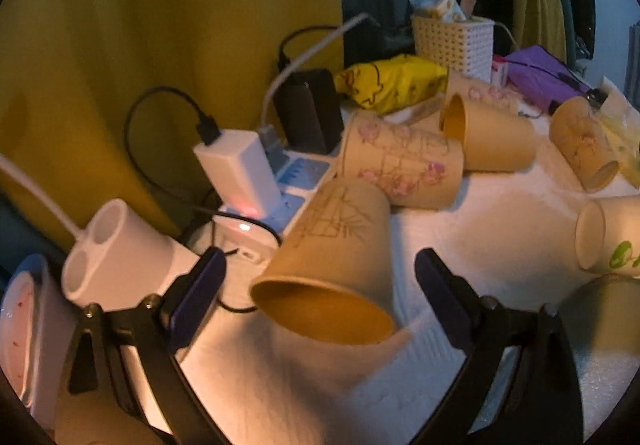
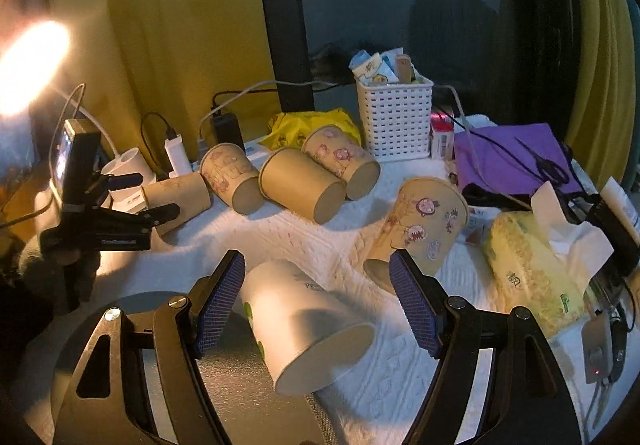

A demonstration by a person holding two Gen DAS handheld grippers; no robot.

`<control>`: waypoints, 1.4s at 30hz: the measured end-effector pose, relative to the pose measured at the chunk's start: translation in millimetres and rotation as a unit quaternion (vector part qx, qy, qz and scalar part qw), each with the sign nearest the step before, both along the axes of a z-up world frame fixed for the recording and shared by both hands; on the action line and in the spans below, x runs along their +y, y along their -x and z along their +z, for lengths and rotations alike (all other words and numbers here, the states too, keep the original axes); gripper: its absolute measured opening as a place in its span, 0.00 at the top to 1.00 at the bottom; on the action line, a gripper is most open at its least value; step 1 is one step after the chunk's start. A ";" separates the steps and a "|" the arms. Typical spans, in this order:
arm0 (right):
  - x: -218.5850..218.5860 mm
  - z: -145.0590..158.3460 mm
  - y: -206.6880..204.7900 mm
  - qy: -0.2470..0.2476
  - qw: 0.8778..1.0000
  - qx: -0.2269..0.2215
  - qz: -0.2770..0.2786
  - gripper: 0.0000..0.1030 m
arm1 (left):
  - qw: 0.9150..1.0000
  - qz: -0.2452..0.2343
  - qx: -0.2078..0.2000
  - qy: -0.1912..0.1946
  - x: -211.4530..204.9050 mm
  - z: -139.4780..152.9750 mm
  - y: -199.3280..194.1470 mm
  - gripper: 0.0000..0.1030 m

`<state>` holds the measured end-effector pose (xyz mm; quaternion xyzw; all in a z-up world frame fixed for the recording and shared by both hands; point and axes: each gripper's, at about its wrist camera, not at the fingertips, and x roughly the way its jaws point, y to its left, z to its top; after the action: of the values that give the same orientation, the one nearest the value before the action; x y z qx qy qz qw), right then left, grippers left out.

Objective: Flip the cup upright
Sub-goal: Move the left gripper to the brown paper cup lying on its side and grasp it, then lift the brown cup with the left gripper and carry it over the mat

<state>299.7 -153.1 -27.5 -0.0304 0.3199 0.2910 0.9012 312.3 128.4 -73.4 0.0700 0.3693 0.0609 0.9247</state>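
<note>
Tan cup (image 1: 332, 261), on its side at lower centre of the left view, mouth toward you: straddle it evenly with your spread left claw (image 1: 320, 277); right claw (image 2: 316, 305) spread around white cup (image 2: 304, 329).

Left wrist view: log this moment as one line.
left gripper: open, straddling tan paper cup | cup: on its side, mouth toward camera | right gripper: open around white paper cup
</note>
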 end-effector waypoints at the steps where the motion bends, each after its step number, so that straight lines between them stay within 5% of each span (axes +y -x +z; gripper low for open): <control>1: 0.1 -0.1 -0.2 0.000 1.000 -0.001 0.000 0.24 | 1.000 -0.002 0.005 -0.003 -0.4 -3.1 -2.1 0.07; 2: -0.3 0.3 1.0 0.001 1.000 -0.002 -0.002 0.24 | 1.000 -0.004 0.010 -0.004 -0.7 -6.7 -3.8 0.09; 4: -0.4 1.6 4.1 0.000 1.000 -0.003 -0.002 0.24 | 1.000 -0.007 0.020 0.001 0.2 -10.6 -2.9 0.29; 14: -7.8 21.4 40.9 -0.008 1.000 -0.024 0.002 0.24 | 1.000 -0.019 -0.005 0.017 -11.3 17.7 41.4 0.30; 27: -38.5 38.1 116.6 -0.009 0.999 -0.045 0.005 0.24 | 0.994 -0.085 -0.041 0.053 -88.3 68.0 159.3 0.30; 34: -59.5 27.5 159.6 -0.013 1.000 -0.024 0.006 0.24 | 0.989 -0.131 -0.019 0.072 -132.6 52.5 209.9 0.30; 42: -72.5 -4.4 181.8 0.023 1.000 0.016 0.010 0.24 | 0.977 -0.197 0.004 0.084 -167.0 21.6 224.7 0.29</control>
<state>117.9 -225.6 -31.9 -0.0499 0.3406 0.2927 0.8921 87.6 -38.5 -51.8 0.0636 0.3555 -0.1539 0.9197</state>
